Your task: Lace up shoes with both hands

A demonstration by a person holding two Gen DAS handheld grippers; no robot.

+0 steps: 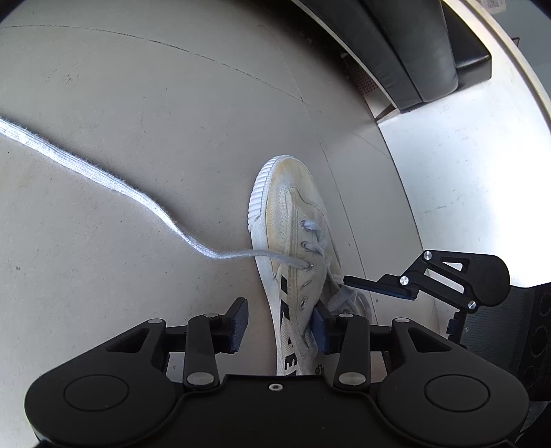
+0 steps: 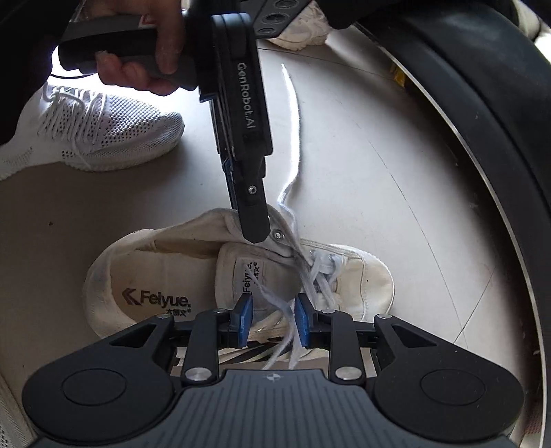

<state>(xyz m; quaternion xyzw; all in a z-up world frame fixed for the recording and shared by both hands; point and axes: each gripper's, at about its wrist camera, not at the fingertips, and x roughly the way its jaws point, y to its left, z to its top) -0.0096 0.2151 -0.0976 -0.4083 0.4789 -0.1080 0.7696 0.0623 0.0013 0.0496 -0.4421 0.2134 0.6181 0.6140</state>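
A white canvas Feiyue shoe lies on the floor, laced through its front eyelets; it also shows in the right wrist view. One lace end trails left from the third eyelet across the floor. My left gripper is open, its jaws astride the shoe's eyelet flap, with the right pad inside the shoe. In the right wrist view the left gripper presses down at the shoe's collar. My right gripper is open with the other lace end hanging between its pads. The right gripper shows side-on beside the shoe.
A person's white mesh sneaker stands at the left, another at the top. A black cushioned bench stands beyond the shoe. A black curved rim runs along the right. A hand holds the left gripper's handle.
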